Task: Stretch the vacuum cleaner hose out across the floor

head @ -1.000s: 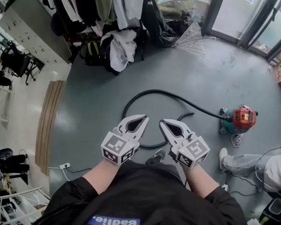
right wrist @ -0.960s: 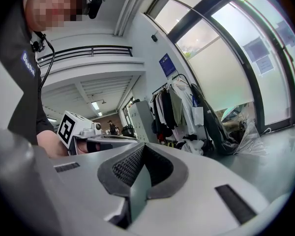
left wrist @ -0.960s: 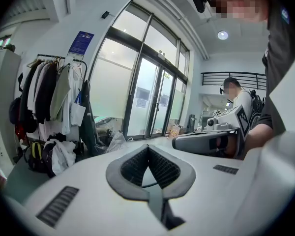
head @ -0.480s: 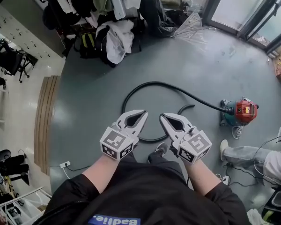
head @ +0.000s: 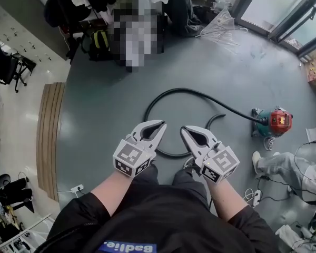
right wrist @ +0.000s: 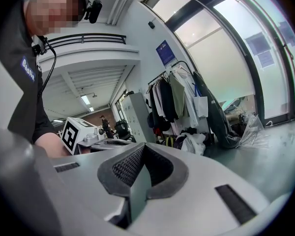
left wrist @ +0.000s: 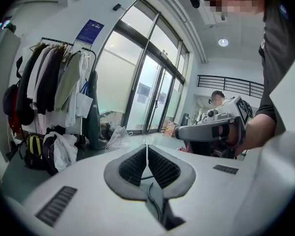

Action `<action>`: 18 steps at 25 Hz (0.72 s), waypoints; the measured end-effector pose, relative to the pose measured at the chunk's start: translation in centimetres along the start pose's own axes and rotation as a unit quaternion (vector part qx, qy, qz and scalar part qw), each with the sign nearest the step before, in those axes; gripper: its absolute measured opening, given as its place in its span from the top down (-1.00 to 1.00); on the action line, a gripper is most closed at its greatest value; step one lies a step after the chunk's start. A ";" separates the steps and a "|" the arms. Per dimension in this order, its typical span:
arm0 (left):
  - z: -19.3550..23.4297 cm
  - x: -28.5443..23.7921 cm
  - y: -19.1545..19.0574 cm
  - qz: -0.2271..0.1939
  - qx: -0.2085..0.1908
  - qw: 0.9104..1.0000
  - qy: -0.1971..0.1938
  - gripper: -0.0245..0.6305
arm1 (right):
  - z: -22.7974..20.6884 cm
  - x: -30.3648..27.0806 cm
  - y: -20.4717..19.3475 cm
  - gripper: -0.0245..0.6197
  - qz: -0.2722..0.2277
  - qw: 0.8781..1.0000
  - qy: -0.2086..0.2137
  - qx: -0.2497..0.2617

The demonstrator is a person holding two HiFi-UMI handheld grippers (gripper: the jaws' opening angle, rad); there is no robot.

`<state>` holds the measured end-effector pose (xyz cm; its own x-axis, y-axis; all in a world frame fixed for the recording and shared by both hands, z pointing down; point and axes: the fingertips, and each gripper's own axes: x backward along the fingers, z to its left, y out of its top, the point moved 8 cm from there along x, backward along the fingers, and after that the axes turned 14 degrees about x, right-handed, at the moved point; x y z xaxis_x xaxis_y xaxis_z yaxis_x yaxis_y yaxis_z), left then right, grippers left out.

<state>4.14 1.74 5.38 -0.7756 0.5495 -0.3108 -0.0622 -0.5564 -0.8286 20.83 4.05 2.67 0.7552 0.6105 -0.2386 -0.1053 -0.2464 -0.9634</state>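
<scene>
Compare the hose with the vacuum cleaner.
The hose is black, thin and long, curled in a loop; the vacuum cleaner is red and teal, squat and compact. The hose sprawls across mid-floor; the vacuum cleaner stands at the right. Both rest on the grey floor, joined together.

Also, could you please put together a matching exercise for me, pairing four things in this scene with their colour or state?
Things:
1. vacuum cleaner hose
2. vacuum cleaner
3. left gripper
4. umbrella

Descriptions:
A. shut and empty
B. transparent
C. curled in a loop
D. red and teal

Pairs: 1-C; 2-D; 3-A; 4-B
</scene>
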 end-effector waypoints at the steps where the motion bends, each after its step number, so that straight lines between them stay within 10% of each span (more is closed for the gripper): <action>1: 0.9 0.2 -0.1 0.000 0.002 1.000 -0.002 0.93 | 0.1 -0.8 -0.1 0.91 0.000 1.000 -0.003 0.000; 18: 9.9 -9.5 -8.2 0.022 0.008 0.999 0.030 0.73 | -9.7 -5.5 -11.3 0.91 -0.011 1.000 0.006 -0.012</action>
<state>5.76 -5.12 19.71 -0.7386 0.5599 -0.3754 -0.0391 -0.5915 -0.8054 24.18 -3.86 16.03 0.7644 0.6074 -0.2162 -0.0735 -0.2511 -0.9652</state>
